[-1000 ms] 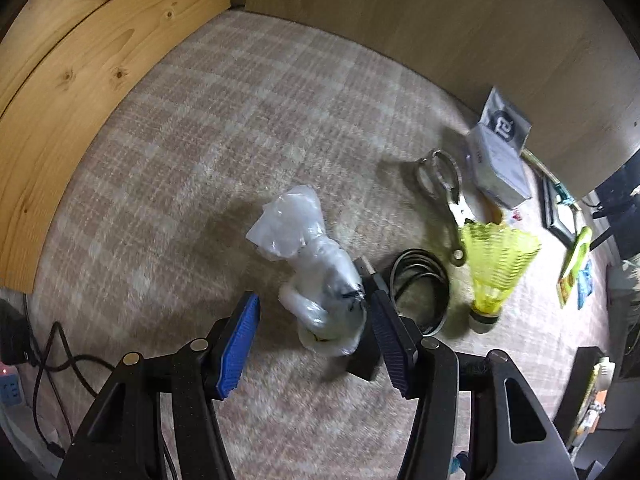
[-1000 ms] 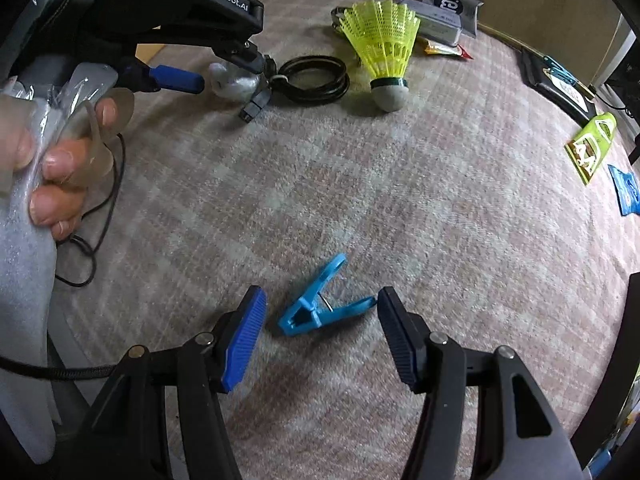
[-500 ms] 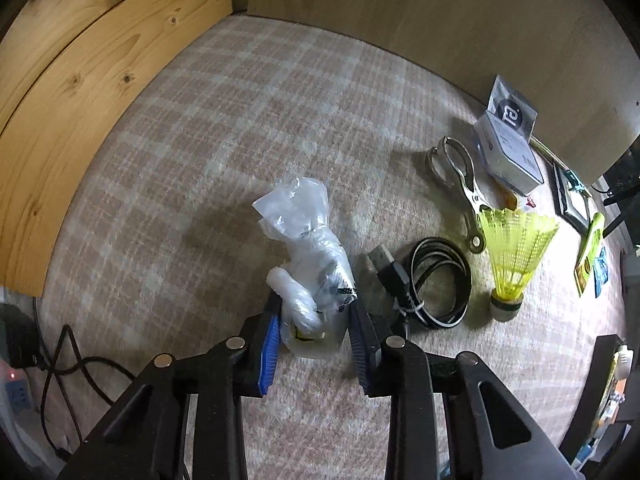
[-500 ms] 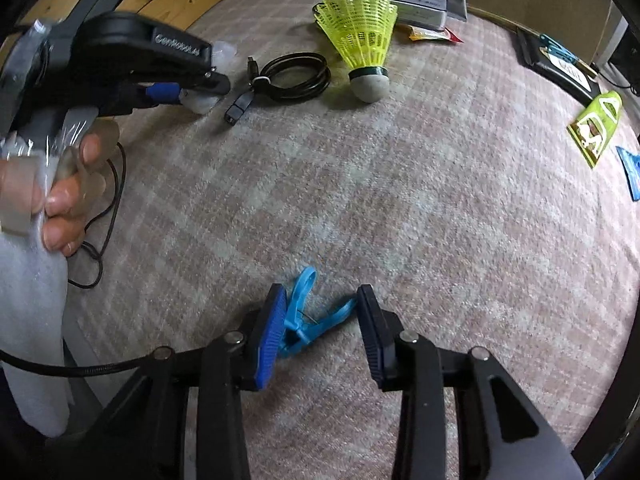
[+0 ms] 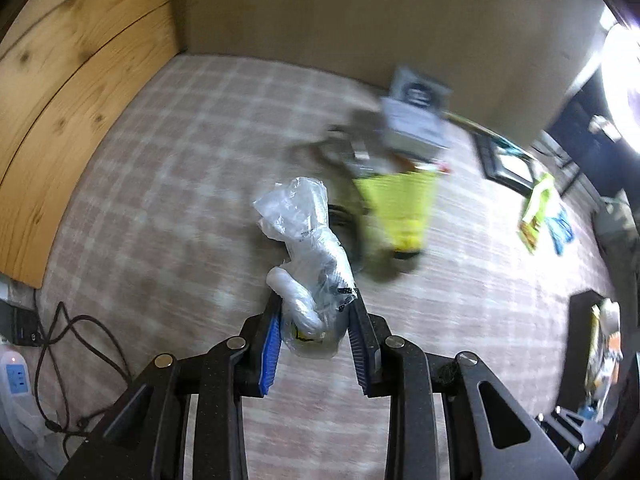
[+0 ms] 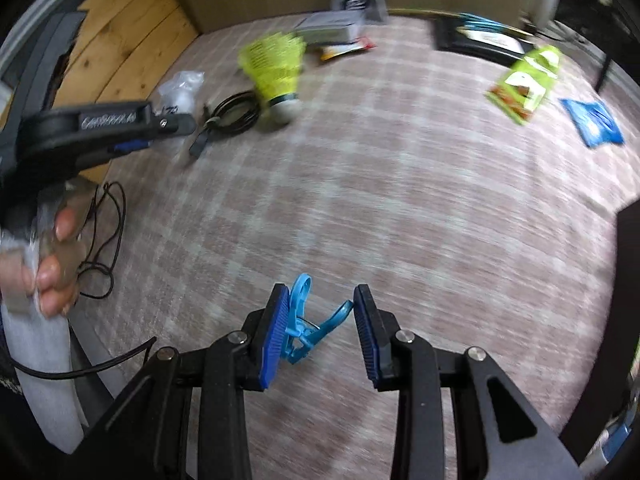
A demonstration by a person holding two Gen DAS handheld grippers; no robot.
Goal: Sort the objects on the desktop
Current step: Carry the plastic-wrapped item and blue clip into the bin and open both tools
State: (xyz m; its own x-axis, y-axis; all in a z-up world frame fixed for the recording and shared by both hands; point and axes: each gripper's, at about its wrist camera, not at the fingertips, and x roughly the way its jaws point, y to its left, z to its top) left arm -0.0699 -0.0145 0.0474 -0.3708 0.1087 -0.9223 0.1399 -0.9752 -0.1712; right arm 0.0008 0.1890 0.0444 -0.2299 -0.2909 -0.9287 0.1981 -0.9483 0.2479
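L gripper (image 5: 314, 320) steep down, jaws on plastic bag (image 5: 308, 248) | R gripper (image 6: 320, 320) same, blue clip (image 6: 310, 320)

Two wrist cameras, both looking steeply down at the checked cloth (image 5: 168, 184).
Each sits close behind its own fingers; both views share the yellow shuttlecock (image 6: 276, 68), black cable (image 6: 234, 114) and grey box (image 5: 414, 128).

Wood panels (image 5: 72, 92) upper left. Brown wall (image 5: 360, 16) along top. Power strip (image 5: 16, 376) and black cord (image 5: 76, 360) lower left.
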